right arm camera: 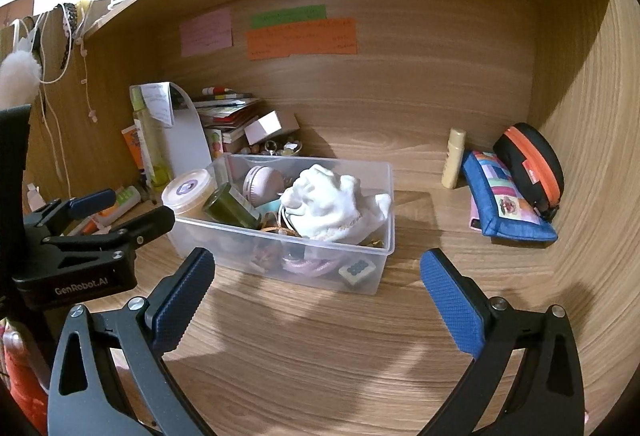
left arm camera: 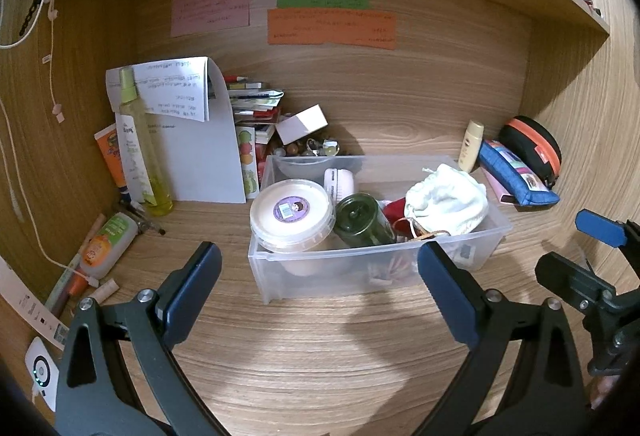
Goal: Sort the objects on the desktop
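Observation:
A clear plastic bin (left arm camera: 494, 232) (right arm camera: 384, 196) stands mid-desk. It holds a round cream tub (left arm camera: 292, 214) (right arm camera: 188, 192), a dark green jar (left arm camera: 362, 222) (right arm camera: 230, 210), a white cloth pouch (left arm camera: 448, 202) (right arm camera: 332, 204) and small items. My left gripper (left arm camera: 320, 278) is open and empty, just in front of the bin. My right gripper (right arm camera: 318, 282) is open and empty, before the bin's right end. Each gripper shows in the other's view: the right (left arm camera: 576, 248), the left (right arm camera: 120, 208).
At the left wall stand a yellow-green spray bottle (left arm camera: 140, 148), tubes, papers (left arm camera: 200, 140) and stacked booklets (left arm camera: 256, 104). At the right lie a cream bottle (right arm camera: 454, 158), a blue patchwork pouch (right arm camera: 504, 196) and a black-orange case (right arm camera: 530, 164). Bare desk (right arm camera: 320, 356) lies near me.

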Available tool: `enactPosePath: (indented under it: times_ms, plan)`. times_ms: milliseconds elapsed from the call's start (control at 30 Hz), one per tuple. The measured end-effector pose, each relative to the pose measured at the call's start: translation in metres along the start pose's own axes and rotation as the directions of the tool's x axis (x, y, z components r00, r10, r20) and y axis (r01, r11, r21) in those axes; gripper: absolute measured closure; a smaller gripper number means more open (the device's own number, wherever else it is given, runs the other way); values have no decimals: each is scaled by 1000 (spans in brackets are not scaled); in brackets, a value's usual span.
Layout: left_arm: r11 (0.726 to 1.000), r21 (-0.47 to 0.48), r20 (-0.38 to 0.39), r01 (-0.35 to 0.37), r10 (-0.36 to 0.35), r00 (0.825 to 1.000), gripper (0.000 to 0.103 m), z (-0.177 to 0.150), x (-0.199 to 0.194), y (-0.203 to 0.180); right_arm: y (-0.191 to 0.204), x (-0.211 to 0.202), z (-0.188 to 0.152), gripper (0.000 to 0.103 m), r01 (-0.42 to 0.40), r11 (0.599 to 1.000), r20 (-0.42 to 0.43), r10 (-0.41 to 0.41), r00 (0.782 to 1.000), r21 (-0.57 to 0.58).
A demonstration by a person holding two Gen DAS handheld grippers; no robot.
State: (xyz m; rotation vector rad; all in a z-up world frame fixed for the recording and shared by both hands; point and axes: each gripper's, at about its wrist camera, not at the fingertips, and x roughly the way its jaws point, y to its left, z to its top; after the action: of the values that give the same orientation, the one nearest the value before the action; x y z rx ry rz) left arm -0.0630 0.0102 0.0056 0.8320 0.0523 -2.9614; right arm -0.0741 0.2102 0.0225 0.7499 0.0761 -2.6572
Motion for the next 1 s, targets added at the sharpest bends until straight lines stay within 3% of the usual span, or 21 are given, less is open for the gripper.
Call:
enactPosePath:
  times_ms: [1000]
  plan:
    - [1000,6,3,4,-4,1000,3,1,-1,-1,6,0,1,0,-5,1000,-5,5,1000,-6]
